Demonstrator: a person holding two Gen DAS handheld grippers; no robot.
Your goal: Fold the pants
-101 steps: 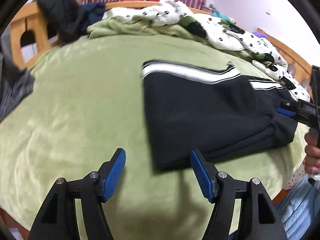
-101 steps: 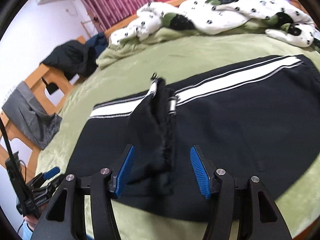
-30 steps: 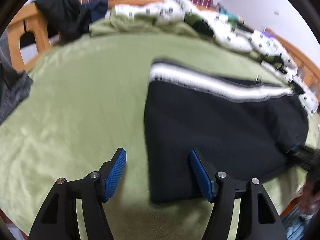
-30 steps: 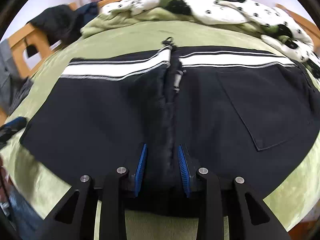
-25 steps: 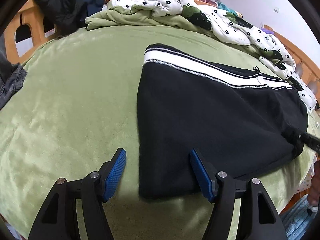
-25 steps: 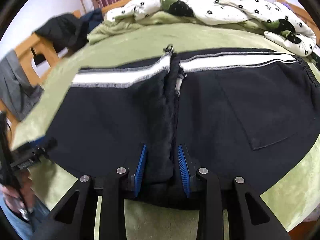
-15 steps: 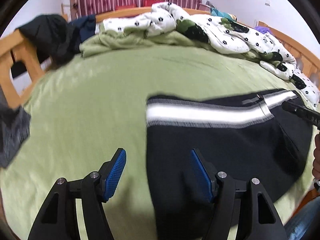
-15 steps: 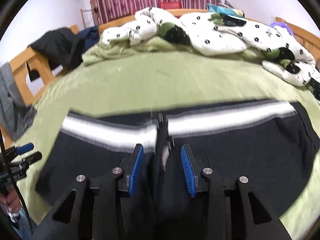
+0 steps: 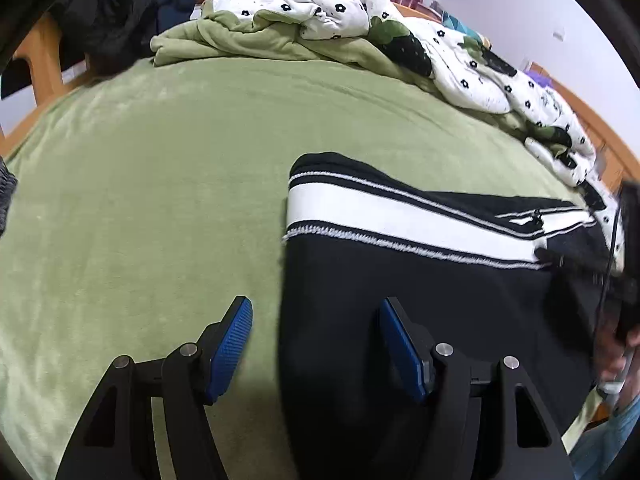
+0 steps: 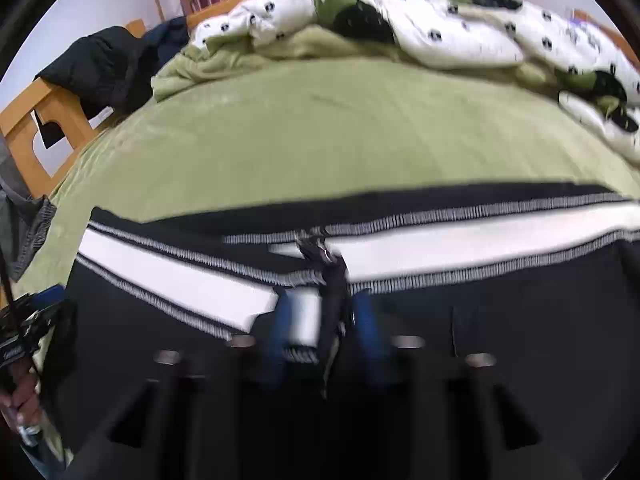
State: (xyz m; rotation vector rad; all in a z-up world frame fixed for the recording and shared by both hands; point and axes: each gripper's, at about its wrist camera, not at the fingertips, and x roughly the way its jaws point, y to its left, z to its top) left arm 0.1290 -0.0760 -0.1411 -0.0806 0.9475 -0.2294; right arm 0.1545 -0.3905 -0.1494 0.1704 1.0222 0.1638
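Black pants point(image 9: 420, 292) with a white-striped waistband point(image 9: 360, 204) lie on the green bed cover point(image 9: 160, 152). My left gripper point(image 9: 316, 336) is open, its jaws astride the pants' left edge. In the blurred right wrist view my right gripper point(image 10: 324, 328) is shut on the pants point(image 10: 500, 320) near the waistband middle point(image 10: 440, 236), with cloth and a zipper pull between its pads. The right gripper also shows at the right edge of the left wrist view point(image 9: 580, 264).
A rumpled white spotted quilt point(image 9: 460, 60) and green blanket point(image 9: 248, 40) lie along the bed's far side. Dark clothes point(image 9: 108, 8) hang on the wooden frame point(image 9: 40, 64) at far left. A grey garment point(image 10: 28, 232) lies at the left.
My right gripper closed on the middle of the pants and pulled them toward me. My left gripper stayed open and came closer to the pants' left edge.
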